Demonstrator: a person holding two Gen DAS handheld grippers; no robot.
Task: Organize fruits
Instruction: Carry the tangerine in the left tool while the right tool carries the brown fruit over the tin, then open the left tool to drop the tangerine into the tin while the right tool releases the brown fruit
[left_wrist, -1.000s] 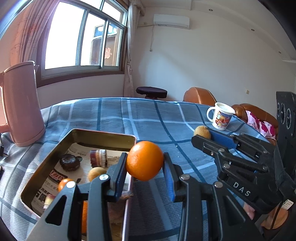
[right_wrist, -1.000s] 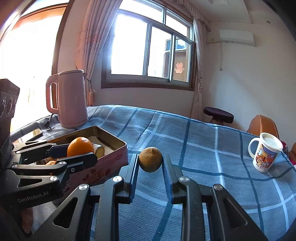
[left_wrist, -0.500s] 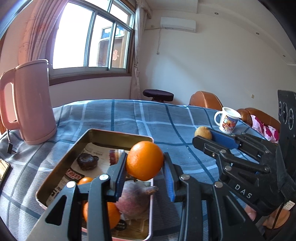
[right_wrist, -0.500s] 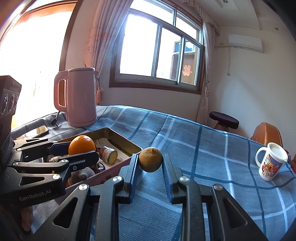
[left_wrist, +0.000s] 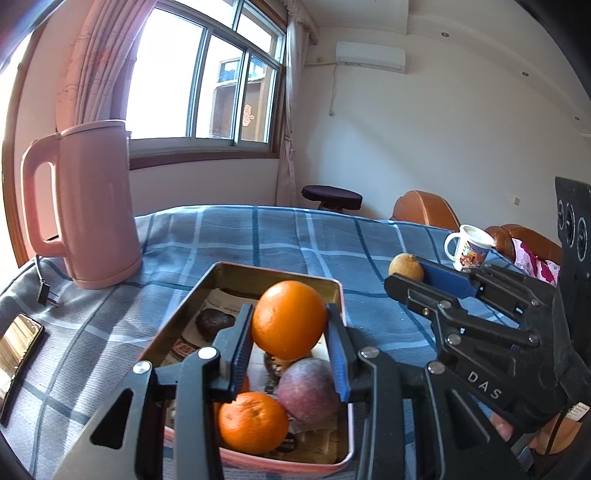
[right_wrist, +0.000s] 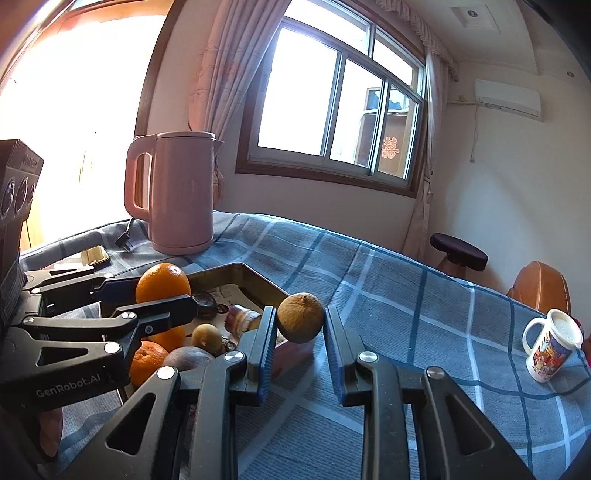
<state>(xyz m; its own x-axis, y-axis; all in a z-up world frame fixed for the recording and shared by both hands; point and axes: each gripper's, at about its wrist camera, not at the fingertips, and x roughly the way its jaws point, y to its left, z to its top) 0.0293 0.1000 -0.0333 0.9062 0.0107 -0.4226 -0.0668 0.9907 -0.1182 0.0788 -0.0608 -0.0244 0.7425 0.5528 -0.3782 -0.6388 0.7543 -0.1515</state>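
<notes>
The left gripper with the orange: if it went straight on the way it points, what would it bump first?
Probably the tin. The left gripper holds the orange above it, tilted downward toward the fruit inside and the far wall; depth is hard to judge.

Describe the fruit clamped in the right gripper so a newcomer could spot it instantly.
Start at the blue plaid tablecloth and find the open rectangular gold-lined metal tin lined with newspaper. Just beside its near corner, the right gripper holds a small round tan-brown fruit above the cloth. Unlike the glossy bright orange in the left gripper, it is dull, rough-skinned and smaller.
</notes>
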